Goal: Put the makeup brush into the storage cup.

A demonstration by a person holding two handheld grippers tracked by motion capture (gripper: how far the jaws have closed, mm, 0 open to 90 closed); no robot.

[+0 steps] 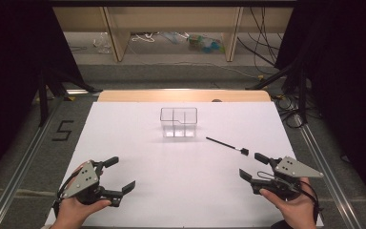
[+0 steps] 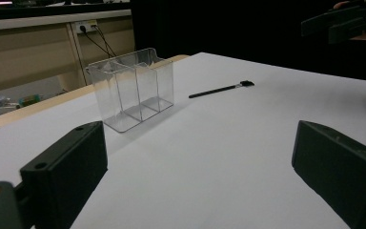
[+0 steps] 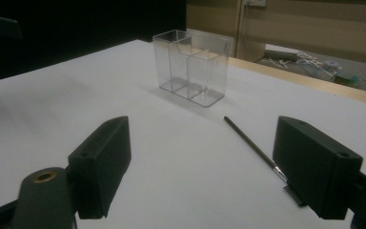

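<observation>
Revealing brush (image 3: 252, 143) bristles beside right hand-held gripper (image 3: 200, 162).

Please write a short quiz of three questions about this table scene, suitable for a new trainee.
1. True or false: the brush lies inside the clear organizer.
2. Which gripper is nearer the brush? A. left gripper B. right gripper
3. How do the jaws of both grippers stand?

Key:
1. False; it lies flat on the white table, apart from the organizer.
2. B
3. Open, holding nothing.
</observation>
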